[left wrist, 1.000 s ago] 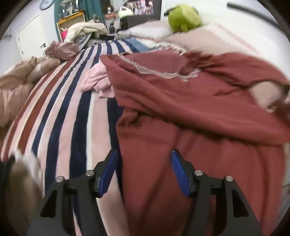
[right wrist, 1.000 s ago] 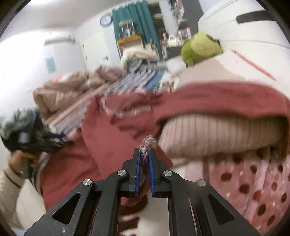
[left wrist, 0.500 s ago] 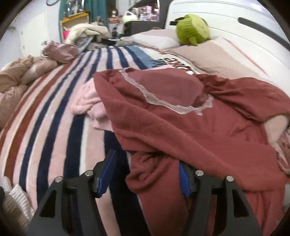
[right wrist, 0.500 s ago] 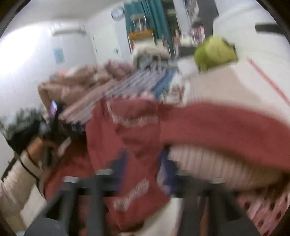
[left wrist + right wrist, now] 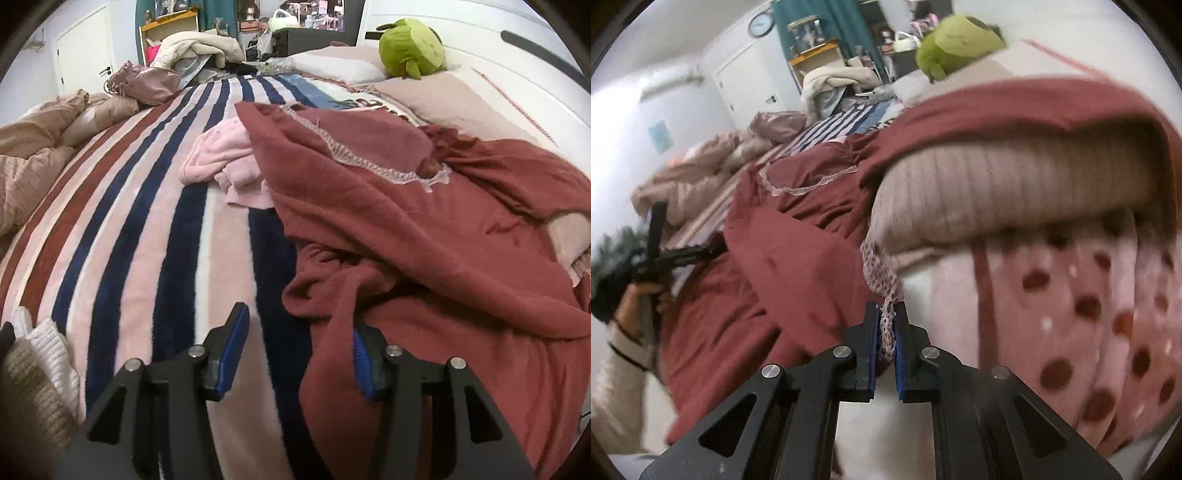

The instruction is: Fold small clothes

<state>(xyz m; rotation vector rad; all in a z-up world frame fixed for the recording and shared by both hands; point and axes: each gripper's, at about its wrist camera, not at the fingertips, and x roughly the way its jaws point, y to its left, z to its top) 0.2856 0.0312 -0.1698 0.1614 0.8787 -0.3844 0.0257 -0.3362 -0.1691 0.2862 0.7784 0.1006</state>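
A large dark red garment point(image 5: 424, 236) with a pale lace trim point(image 5: 369, 162) lies crumpled on the right half of the striped blanket point(image 5: 129, 240). My left gripper point(image 5: 297, 354) hovers at its near left edge. Its jaws are closing, a fold of the red cloth hangs between them and drapes over the right pad point(image 5: 360, 365), and the left pad is bare. In the right wrist view my right gripper point(image 5: 885, 321) is shut on a speckled lace strip point(image 5: 881, 273) at the red garment's point(image 5: 798, 266) edge. A hand holds the left gripper point(image 5: 661, 254) at far left.
A small pink garment point(image 5: 229, 166) lies beside the red one. A green plush toy point(image 5: 412, 48) sits on pillows at the back. A ribbed beige pillow point(image 5: 1015, 192) and pink dotted fabric point(image 5: 1089, 314) crowd the right. Beige bedding point(image 5: 29, 147) bunches at the left.
My left gripper shifted left to the garment's edge and its jaws narrowed. My right gripper opened in a blur, dropped lower, and shut again on the lace strip.
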